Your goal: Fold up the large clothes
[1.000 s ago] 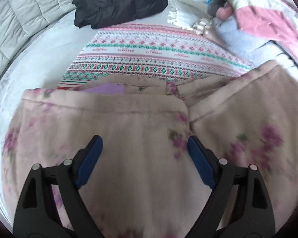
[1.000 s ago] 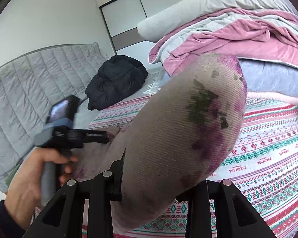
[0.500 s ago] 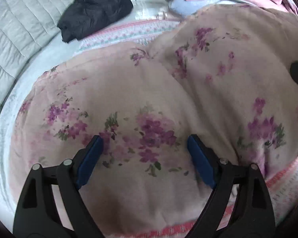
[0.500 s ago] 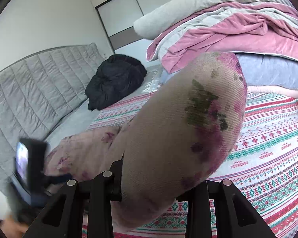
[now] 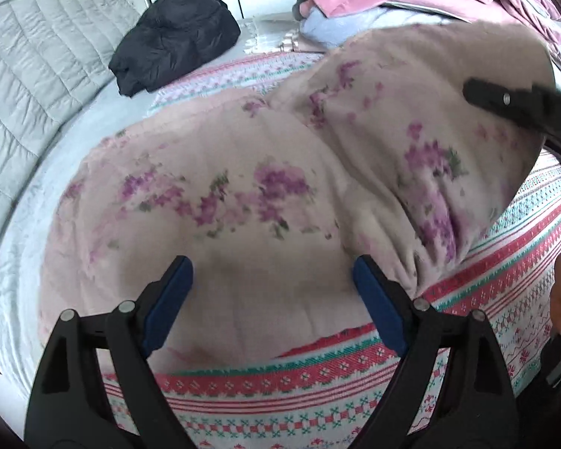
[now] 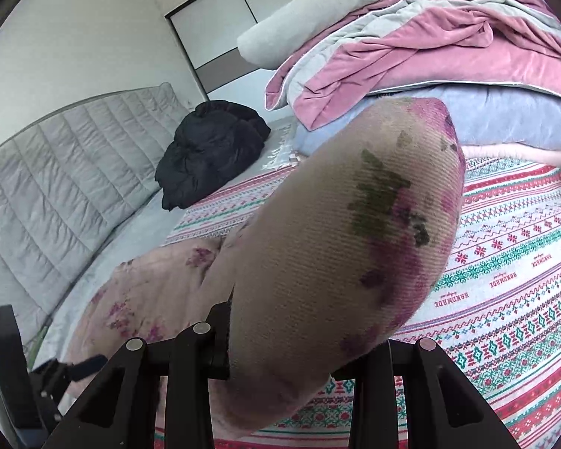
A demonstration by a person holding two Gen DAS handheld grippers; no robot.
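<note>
A large pale pink fleece garment with purple flowers [image 5: 243,194] lies on the patterned bedspread [image 5: 505,273]. My left gripper [image 5: 273,295] is open and empty, its blue pads just above the garment's near edge. My right gripper [image 6: 299,340] is shut on a thick fold of the same garment [image 6: 355,232] and holds it lifted off the bed; the fold hides its fingertips. In the left wrist view the right gripper's black body [image 5: 523,108] sits at the garment's raised right end. The left gripper [image 6: 26,385] shows at the right wrist view's lower left.
A black jacket [image 5: 175,41] lies bunched at the far side by the grey quilted headboard [image 5: 30,86]. A pile of pink, grey and lilac bedding [image 6: 430,63] is stacked at the back right. White wardrobe doors [image 6: 220,18] stand behind.
My left gripper has drawn back towards the near edge, still open. The garment's right part has been lifted and carried over the rest. My right gripper keeps its hold.
</note>
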